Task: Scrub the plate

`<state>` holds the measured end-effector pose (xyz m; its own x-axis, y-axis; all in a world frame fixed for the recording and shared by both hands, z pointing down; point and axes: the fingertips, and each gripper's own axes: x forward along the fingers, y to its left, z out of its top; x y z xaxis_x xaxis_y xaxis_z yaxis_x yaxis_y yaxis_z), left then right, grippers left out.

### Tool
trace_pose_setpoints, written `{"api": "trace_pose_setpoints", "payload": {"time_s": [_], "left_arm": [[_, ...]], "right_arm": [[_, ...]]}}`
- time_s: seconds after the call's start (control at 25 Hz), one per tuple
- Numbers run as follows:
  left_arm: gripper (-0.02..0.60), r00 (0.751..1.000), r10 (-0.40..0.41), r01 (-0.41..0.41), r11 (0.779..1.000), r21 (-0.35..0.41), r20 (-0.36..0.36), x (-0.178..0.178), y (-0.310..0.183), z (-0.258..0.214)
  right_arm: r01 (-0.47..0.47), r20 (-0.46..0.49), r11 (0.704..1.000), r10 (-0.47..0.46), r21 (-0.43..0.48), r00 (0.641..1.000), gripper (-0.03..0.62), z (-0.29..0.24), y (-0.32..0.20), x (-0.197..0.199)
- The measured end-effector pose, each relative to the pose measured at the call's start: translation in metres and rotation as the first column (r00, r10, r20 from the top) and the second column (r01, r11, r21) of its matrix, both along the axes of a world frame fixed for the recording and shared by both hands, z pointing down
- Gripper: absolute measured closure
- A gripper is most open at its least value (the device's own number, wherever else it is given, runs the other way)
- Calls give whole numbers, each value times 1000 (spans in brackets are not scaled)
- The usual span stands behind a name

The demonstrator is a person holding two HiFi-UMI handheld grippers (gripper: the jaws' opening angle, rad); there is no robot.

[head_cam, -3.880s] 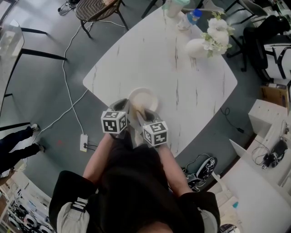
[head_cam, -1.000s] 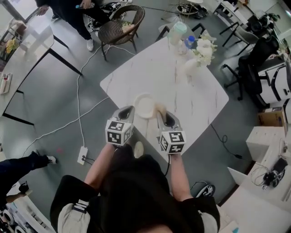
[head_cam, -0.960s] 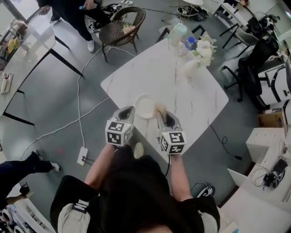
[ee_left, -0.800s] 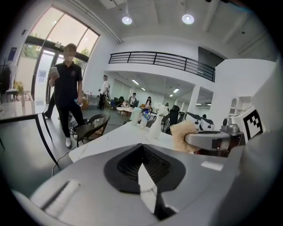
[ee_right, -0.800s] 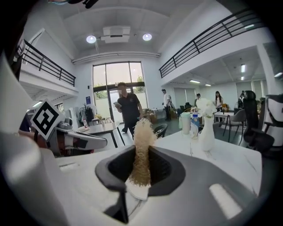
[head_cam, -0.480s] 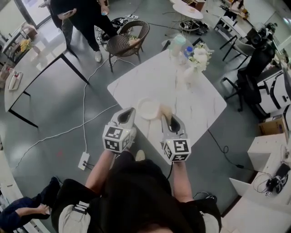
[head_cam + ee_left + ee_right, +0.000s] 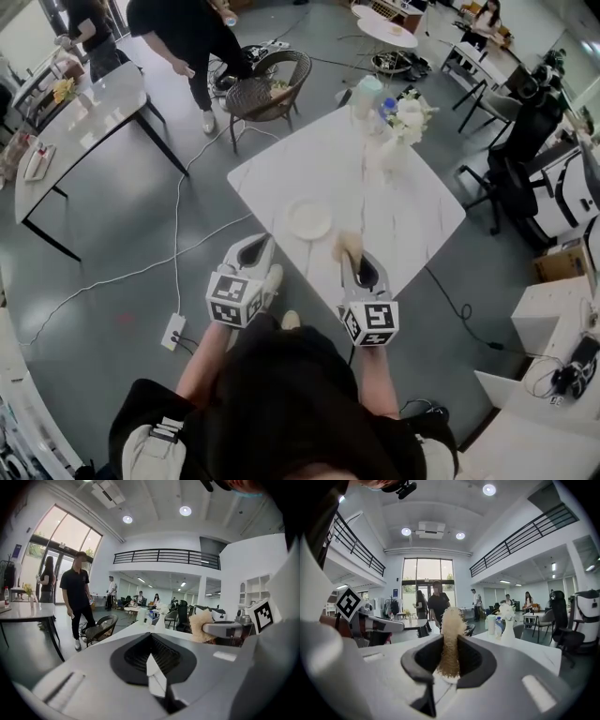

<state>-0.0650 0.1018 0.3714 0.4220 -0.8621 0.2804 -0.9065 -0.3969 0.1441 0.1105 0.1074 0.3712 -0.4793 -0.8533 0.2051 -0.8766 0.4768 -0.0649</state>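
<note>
The white plate (image 7: 309, 219) lies flat and alone near the front edge of the white marble table (image 7: 403, 202). My left gripper (image 7: 255, 247) hangs shut and empty off the table's front-left edge, below the plate. In the left gripper view its jaws (image 7: 156, 670) meet with nothing between them. My right gripper (image 7: 357, 262) is shut on a tan fuzzy scrubber (image 7: 349, 246), raised near the table's front edge, right of and below the plate. The scrubber (image 7: 450, 639) stands upright between the right gripper (image 7: 450, 665) jaws. Neither gripper touches the plate.
A white vase of flowers (image 7: 401, 122), a bottle (image 7: 385, 101) and a cup (image 7: 367, 89) stand at the table's far end. A wicker chair (image 7: 267, 84) and a person (image 7: 187, 37) are beyond it. A cable and power strip (image 7: 172, 329) lie on the floor at left.
Both grippers have drawn back from the plate toward me and spread apart. The plate stays on the table, free of them. The view has risen and takes in more of the room.
</note>
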Motion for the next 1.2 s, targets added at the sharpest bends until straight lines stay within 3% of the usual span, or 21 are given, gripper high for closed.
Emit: {"api": "trace_pose_setpoints", "payload": {"time_s": [0.28,1.2], "left_arm": [[575,1000,-9,9,1000,14,-9,-3,22,-4],[575,1000,10,-10,1000,22,2,13,19,-5]], "right_arm": [[-30,10,1000,30,-5,1000,519,2,19,13],[-23,21,1000,23,5,999,519,-3,19,17]]}}
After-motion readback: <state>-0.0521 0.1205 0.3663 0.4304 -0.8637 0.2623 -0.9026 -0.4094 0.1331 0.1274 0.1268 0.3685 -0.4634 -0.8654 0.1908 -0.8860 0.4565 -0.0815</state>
